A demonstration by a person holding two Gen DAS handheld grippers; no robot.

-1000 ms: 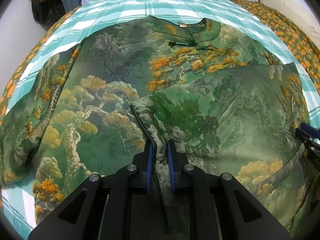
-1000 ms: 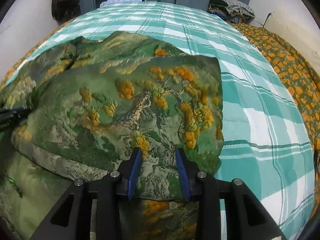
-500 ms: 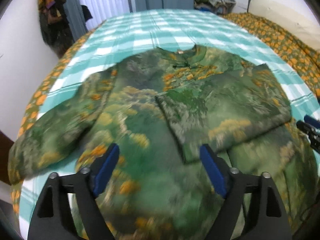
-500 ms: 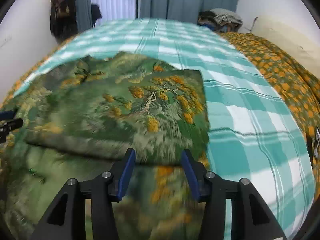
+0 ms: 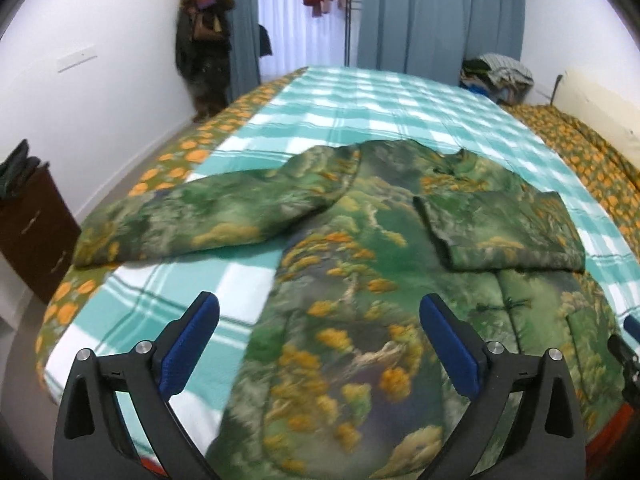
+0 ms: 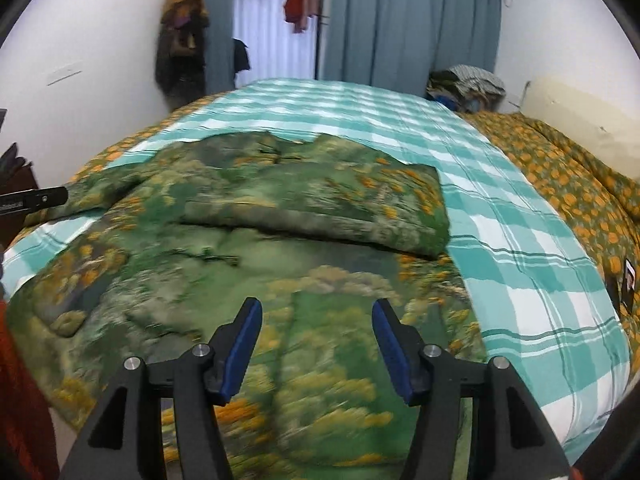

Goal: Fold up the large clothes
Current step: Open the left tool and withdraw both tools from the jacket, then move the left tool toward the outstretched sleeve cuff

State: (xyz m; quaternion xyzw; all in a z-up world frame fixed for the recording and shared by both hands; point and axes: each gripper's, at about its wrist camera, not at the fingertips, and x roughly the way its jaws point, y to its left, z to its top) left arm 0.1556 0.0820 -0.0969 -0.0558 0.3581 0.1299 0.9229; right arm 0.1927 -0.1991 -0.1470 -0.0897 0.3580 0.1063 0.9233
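A large green garment with an orange tree print [image 5: 360, 280] lies spread on the bed, collar at the far end. Its right sleeve [image 5: 504, 228] is folded across the chest; its left sleeve [image 5: 200, 216] stretches out to the left. The garment also fills the right wrist view [image 6: 280, 272], with the folded sleeve [image 6: 328, 208] lying across it. My left gripper [image 5: 320, 320] is wide open and empty above the garment's lower left part. My right gripper [image 6: 316, 324] is open and empty above the lower right part.
The bed has a teal and white checked cover [image 5: 360, 108] over an orange-flowered sheet [image 6: 580, 200]. A dark wooden cabinet [image 5: 28, 220] stands at the left. Coats hang on the far wall [image 5: 204, 40]. A pile of clothes [image 5: 496, 76] sits at the far right.
Both grippers have let go of the folded right sleeve, opened, and pulled back and up from the garment. The sleeve stays folded across the chest.
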